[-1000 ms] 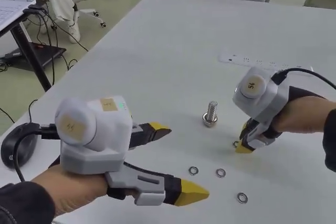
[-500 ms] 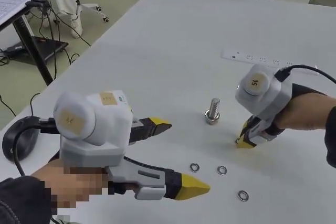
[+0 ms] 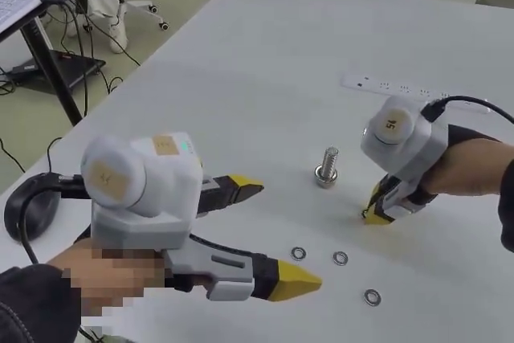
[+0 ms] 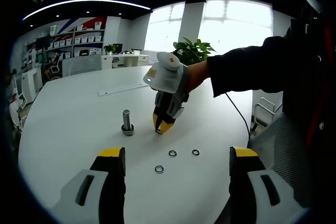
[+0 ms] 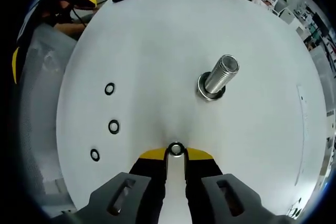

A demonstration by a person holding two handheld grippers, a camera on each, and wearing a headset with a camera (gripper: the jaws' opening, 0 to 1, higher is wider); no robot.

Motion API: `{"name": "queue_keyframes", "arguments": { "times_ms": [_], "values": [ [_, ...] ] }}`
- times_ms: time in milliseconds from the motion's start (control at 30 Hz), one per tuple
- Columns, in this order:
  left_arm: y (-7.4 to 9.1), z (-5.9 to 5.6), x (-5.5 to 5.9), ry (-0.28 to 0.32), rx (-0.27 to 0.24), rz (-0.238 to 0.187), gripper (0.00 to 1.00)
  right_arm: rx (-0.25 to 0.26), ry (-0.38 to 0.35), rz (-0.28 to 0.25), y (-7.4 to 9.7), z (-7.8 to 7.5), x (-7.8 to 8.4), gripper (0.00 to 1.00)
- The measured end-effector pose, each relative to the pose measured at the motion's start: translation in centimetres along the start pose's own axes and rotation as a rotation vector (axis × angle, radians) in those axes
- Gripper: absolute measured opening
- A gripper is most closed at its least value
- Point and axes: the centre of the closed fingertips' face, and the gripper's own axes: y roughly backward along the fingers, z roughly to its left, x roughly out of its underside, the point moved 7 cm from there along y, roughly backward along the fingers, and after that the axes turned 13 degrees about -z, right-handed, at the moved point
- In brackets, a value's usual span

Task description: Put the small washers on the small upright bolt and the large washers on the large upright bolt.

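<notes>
Right tongs (image 5: 175, 155): nipped narrow on one small washer (image 5: 176, 149), lower centre of frame. Left tongs (image 4: 177, 156): wide, empty. Upright bolt (image 5: 218, 78): upper right. Risk, I judge: thin edge grip; washer may slip free.

Left gripper (image 3: 285, 236) sits at the lower left of the head view, held about level, jaws spread wide apart. Right gripper (image 3: 374, 216), at the right, tilts tips-down, jaws pinched on a washer (image 5: 176, 149).
</notes>
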Motion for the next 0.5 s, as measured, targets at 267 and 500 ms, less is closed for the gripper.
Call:
{"name": "queue_keyframes", "arguments": {
  "times_ms": [267,500],
  "values": [
    [0.0,0.0,0.0,-0.003,0.003,-0.002,0.81,0.000,0.008,0.011,0.7,0.2,-0.2,0.13],
    [-0.1,-0.1,-0.1,-0.006,0.009,-0.006,0.81,-0.004,0.018,0.025,2.2,0.8,-0.3,0.13]
  ]
}}
